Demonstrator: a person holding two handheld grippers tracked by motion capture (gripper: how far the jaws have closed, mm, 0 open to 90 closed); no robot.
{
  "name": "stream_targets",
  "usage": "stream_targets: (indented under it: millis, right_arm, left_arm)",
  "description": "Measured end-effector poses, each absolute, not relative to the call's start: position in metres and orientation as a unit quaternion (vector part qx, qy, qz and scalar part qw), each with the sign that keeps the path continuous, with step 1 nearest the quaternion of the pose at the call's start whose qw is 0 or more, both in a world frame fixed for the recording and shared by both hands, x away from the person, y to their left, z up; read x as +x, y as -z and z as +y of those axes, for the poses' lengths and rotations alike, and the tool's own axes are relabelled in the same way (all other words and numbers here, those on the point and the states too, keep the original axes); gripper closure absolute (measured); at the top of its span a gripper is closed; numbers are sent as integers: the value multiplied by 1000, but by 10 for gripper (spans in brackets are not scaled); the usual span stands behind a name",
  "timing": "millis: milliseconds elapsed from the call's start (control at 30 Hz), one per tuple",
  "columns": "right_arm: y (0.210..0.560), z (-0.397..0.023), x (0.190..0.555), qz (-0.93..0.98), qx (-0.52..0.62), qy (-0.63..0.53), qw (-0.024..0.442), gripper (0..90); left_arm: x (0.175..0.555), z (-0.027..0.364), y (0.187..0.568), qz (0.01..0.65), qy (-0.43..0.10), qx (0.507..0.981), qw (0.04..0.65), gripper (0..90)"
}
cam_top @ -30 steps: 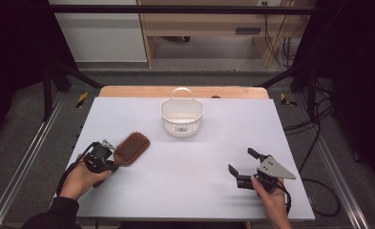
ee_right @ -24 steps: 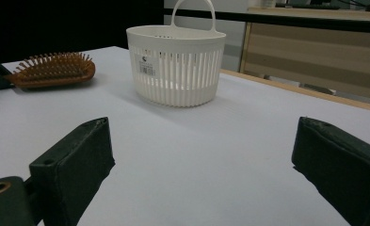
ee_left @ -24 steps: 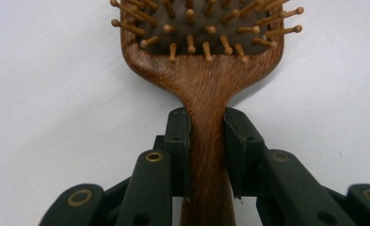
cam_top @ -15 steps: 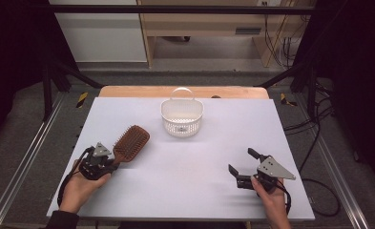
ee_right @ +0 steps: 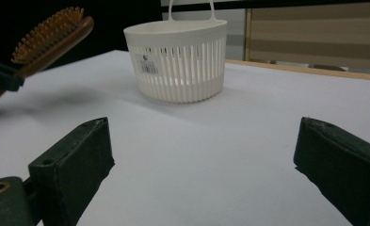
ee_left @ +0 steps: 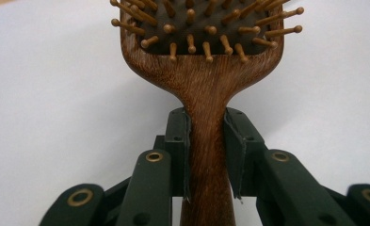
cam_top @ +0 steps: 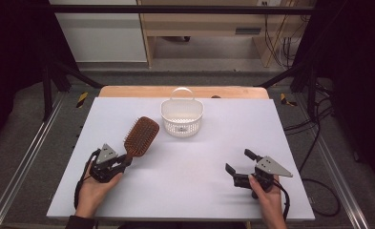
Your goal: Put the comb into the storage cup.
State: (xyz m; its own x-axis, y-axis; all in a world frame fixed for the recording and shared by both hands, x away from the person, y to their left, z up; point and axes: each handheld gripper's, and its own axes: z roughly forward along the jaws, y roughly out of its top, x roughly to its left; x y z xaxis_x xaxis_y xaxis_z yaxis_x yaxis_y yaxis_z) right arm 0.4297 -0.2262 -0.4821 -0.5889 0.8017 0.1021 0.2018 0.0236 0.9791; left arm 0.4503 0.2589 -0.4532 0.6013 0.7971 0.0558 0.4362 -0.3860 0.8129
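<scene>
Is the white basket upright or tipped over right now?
Upright. The basket sits flat on the table, open rim up and its handle loop rising above the rim.

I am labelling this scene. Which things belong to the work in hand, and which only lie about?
In the work:
- hairbrush, handle clamped in left claw
- white basket, the likely goal

Lying about:
- right claw, open, idle on the table
- yellow-black tools on the floor
</scene>
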Motion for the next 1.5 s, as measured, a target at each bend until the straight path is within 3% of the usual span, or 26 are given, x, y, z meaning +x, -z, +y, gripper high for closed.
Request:
stream_targets:
  millis: [667, 1500]
  right_arm:
    - [459, -190, 432, 662, 362, -617, 224, 54]
    - [422, -83, 451, 676, 356, -637, 103, 70]
  left_arm:
    - [438, 248, 455, 372, -245, 778, 443, 724]
    - [424, 233, 453, 340, -251, 769, 479, 724]
